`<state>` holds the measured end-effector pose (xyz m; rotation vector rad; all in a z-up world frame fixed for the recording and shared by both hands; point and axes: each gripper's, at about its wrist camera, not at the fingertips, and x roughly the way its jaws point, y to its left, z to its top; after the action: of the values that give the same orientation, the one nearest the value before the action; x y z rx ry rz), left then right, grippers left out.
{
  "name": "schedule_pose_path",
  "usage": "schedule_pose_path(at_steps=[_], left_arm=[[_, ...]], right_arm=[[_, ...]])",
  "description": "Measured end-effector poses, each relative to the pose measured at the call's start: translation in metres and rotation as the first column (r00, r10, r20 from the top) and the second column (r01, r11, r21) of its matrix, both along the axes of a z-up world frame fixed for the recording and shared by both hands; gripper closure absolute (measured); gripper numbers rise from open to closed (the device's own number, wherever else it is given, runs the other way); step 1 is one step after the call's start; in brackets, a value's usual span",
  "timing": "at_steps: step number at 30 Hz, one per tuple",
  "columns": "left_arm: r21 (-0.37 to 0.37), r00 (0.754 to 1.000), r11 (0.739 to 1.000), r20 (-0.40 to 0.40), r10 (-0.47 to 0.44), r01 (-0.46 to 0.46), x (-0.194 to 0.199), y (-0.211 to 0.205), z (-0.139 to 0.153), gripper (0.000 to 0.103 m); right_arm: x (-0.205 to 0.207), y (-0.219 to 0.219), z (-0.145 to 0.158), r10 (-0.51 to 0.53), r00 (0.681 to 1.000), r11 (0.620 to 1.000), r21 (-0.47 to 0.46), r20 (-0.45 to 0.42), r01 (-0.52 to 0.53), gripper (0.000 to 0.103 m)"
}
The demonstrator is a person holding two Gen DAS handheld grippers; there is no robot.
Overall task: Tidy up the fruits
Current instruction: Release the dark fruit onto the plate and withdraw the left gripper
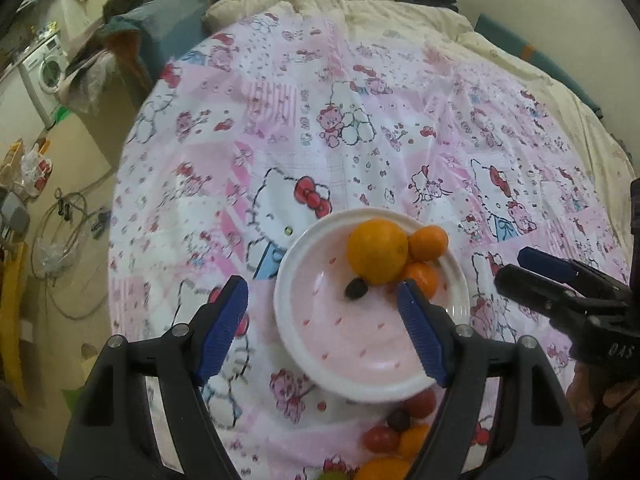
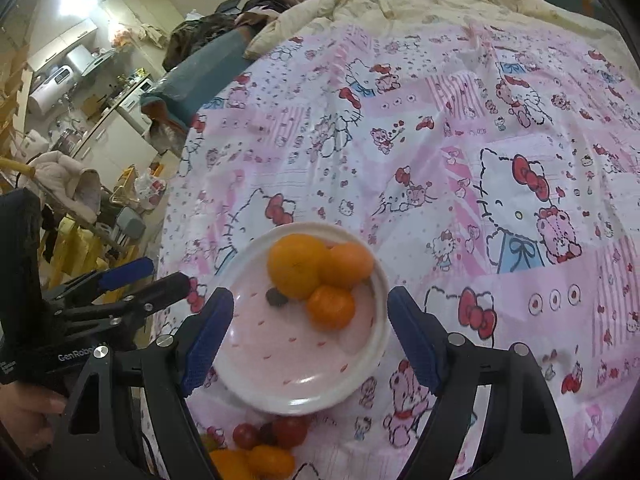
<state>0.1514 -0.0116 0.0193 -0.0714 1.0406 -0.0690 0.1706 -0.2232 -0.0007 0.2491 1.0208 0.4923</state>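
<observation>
Overhead, three oranges [image 1: 377,251] are seen in a pink bowl [image 1: 304,340], both the left gripper [image 1: 324,330] and the right gripper [image 2: 310,338] held apart and empty.

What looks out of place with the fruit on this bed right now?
A cluster of small red, dark and orange fruits lies loose on the pink cartoon-print bedsheet, just outside the near rim of the white round bowl. Three oranges and one dark fruit are already inside. Nothing looks spilled or damaged.
</observation>
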Motion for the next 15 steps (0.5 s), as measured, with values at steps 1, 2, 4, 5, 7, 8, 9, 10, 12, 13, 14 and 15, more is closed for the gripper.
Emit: schedule_pose_path(at_steps=[1, 2, 4, 5, 7, 8, 9, 10, 12, 13, 14, 15], left_arm=[[-0.007, 1.000, 1.000, 0.000, 0.006, -0.006, -0.006, 0.003, 0.001, 0.029], [-0.013, 1.000, 1.000, 0.002, 0.011, -0.010, -0.010, 0.005, 0.002, 0.029], [-0.013, 1.000, 1.000, 0.003, 0.017, -0.017, -0.020, 0.009, 0.004, 0.029], [-0.010, 1.000, 1.000, 0.004, 0.017, -0.017, -0.025, 0.010, 0.005, 0.029], [-0.004, 1.000, 1.000, 0.004, 0.017, -0.017, -0.033, 0.011, 0.005, 0.029], [-0.006, 1.000, 1.000, 0.009, 0.018, -0.018, -0.038, 0.012, 0.006, 0.029], [-0.009, 1.000, 1.000, 0.012, 0.018, -0.018, -0.042, 0.012, 0.006, 0.029], [-0.011, 1.000, 1.000, 0.011, 0.018, -0.018, -0.048, 0.012, 0.006, 0.028], [-0.022, 1.000, 1.000, 0.009, 0.018, -0.018, -0.054, 0.011, 0.005, 0.026], [-0.033, 1.000, 0.999, 0.007, 0.013, -0.013, -0.058, 0.010, 0.005, 0.025], [-0.038, 1.000, 0.999, 0.008, 0.010, -0.010, -0.060, 0.009, 0.005, 0.020], [-0.040, 1.000, 0.999, 0.010, 0.008, -0.007, -0.063, 0.008, 0.004, 0.016]], right_arm=[[-0.006, -0.001, 0.000, -0.003, 1.000, 1.000, 0.001, -0.001, 0.003, 0.021], [-0.011, -0.003, 0.000, -0.005, 1.000, 1.000, 0.003, -0.003, 0.005, 0.021], [-0.022, -0.006, 0.000, -0.006, 1.000, 1.000, 0.005, -0.009, 0.006, 0.021], [-0.028, -0.008, 0.000, -0.008, 1.000, 1.000, 0.004, -0.010, 0.008, 0.021], [-0.039, -0.012, -0.001, -0.015, 1.000, 1.000, 0.002, -0.013, 0.015, 0.021], [-0.044, -0.014, -0.001, -0.020, 1.000, 1.000, 0.006, -0.018, 0.020, 0.021], [-0.047, -0.017, -0.002, -0.025, 0.999, 1.000, 0.011, -0.022, 0.025, 0.021], [-0.052, -0.019, -0.002, -0.032, 0.999, 0.999, 0.019, -0.029, 0.033, 0.021], [-0.060, -0.024, -0.003, -0.049, 0.998, 0.998, 0.045, -0.051, 0.051, 0.021], [-0.065, -0.027, -0.003, -0.054, 0.997, 0.997, 0.060, -0.057, 0.057, 0.021], [-0.070, -0.028, -0.003, -0.057, 0.997, 0.996, 0.060, -0.058, 0.061, 0.021], [-0.073, -0.028, -0.004, -0.059, 0.997, 0.996, 0.056, -0.057, 0.062, 0.021]])
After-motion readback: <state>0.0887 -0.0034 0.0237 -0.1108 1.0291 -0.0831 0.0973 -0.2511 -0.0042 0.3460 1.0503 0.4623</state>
